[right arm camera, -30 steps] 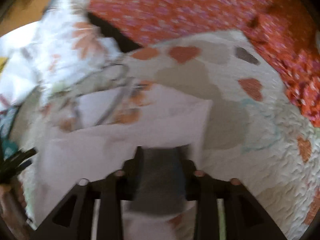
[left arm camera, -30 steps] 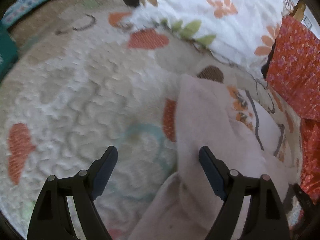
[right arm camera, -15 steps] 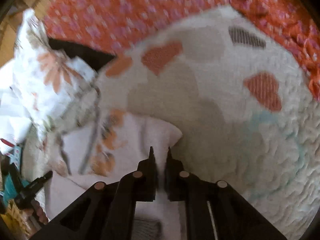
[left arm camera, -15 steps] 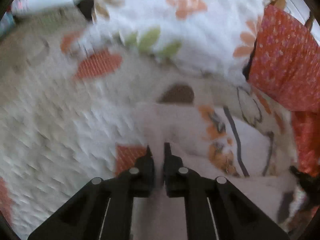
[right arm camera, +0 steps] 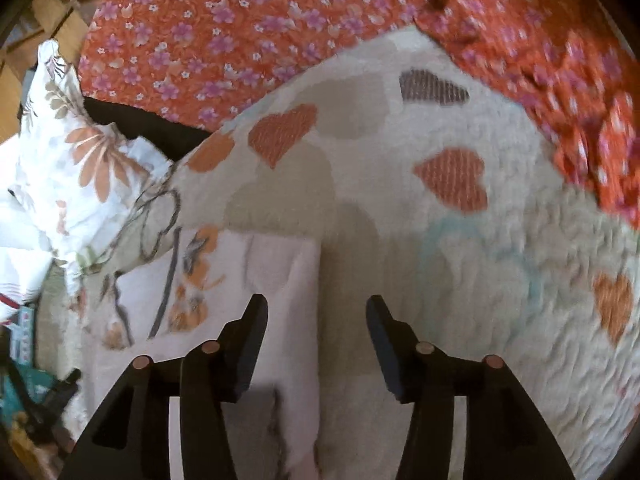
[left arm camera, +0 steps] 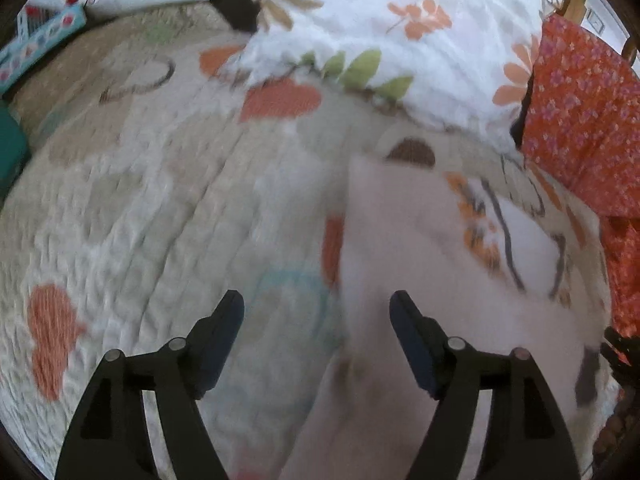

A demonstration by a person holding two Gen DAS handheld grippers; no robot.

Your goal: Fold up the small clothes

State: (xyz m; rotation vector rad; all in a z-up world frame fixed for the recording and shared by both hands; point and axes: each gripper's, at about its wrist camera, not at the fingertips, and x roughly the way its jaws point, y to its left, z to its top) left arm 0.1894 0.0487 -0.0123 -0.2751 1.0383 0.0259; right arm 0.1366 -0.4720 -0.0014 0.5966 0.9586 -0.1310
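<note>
A small pale pink garment with an orange and grey print lies folded flat on the quilted heart-patterned bedspread. My left gripper is open above the garment's left edge, its right finger over the cloth. In the right wrist view the garment lies at lower left. My right gripper is open over the garment's right edge, holding nothing.
A white floral pillow lies at the back, also seen in the right wrist view. An orange flowered cloth lies along the far and right side. A teal object sits at the left edge.
Half a second ago both grippers were shut on the garment's edge. Both have opened, let the cloth go and drawn back a little; the garment lies flat.
</note>
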